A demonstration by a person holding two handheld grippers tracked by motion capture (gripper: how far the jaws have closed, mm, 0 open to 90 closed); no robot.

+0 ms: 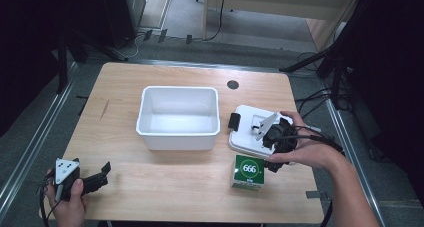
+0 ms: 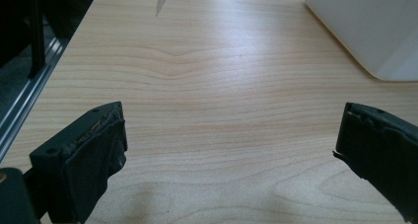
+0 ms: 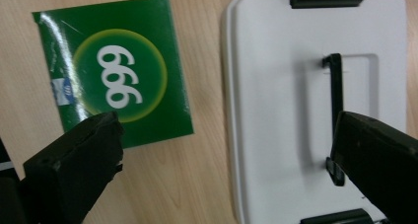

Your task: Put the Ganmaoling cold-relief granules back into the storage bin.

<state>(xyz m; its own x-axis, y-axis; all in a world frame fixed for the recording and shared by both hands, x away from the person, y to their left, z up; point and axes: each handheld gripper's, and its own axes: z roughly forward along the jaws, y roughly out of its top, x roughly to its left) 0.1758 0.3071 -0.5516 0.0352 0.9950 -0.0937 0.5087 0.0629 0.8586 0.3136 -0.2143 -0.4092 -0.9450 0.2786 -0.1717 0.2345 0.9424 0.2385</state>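
Right gripper (image 3: 226, 169) is being held with jaws spread wide, nothing pinched, above one green square carton marked 666 (image 3: 116, 71) and one white plastic lid with black handle (image 3: 315, 105), lying side by side. Left gripper (image 2: 231, 155) is being held spread over wooden table (image 2: 207, 76); one white plastic bin (image 1: 178, 118) is sitting mid-table.

A lab or recording studio: a lone wooden worktop (image 1: 165, 187) stands on grey carpet, ringed by metal floor rails (image 1: 30, 147). Dark tripod legs (image 1: 320, 62) and cables (image 1: 315, 99) crowd the floor beyond the right gripper (image 1: 274, 148); black equipment looms far off.
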